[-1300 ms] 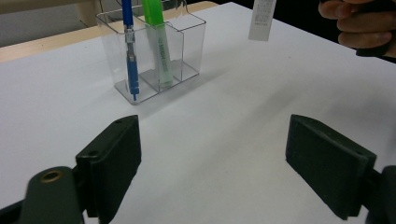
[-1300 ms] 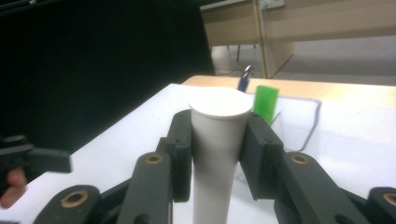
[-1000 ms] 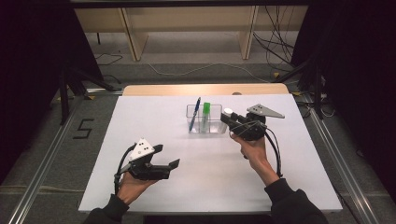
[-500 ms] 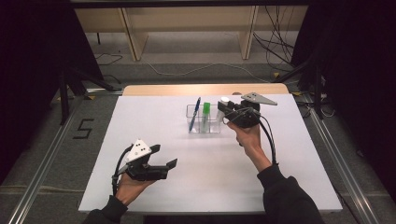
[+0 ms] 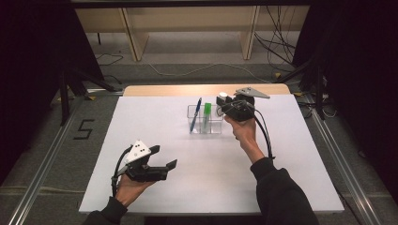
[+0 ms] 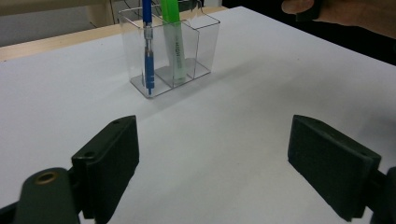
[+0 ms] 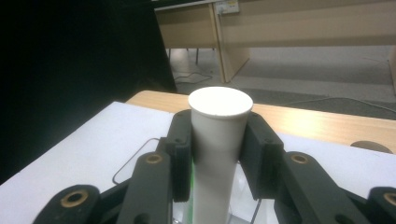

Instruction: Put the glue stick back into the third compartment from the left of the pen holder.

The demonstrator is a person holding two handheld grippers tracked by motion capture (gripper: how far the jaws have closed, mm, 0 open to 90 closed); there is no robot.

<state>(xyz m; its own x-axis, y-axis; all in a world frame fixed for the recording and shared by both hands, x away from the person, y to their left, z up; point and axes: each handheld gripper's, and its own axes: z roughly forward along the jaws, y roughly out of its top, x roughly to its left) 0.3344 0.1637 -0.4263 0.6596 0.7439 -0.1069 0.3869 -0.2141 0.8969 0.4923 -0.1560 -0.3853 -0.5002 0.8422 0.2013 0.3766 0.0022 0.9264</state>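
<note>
A clear plastic organizer (image 5: 217, 127) (image 6: 206, 41) stands mid-table, with a blue pen (image 5: 195, 114) (image 6: 148, 58) in its left compartment and a green highlighter (image 5: 207, 115) (image 6: 174, 44) in the middle one. My right gripper (image 5: 225, 101) (image 7: 219, 140) is shut on a white cylinder (image 5: 224, 95) (image 7: 218, 109), held upright just above the organizer's right end. Part of the organizer's rim (image 7: 136, 160) shows below the jaws. My left gripper (image 5: 165, 157) (image 6: 215, 163) rests open near the table's front left, pointing at the organizer, with nothing between its jaws.
The white table top (image 5: 141, 122) ends in a wooden strip (image 5: 187, 89) at the far edge. Beyond it are wooden furniture legs (image 5: 133, 37) and cables on the floor. Dark curtains flank both sides.
My right hand has carried the white cylinder away from the person and slightly left, ending over the organizer's right end. The left gripper has stayed put.
</note>
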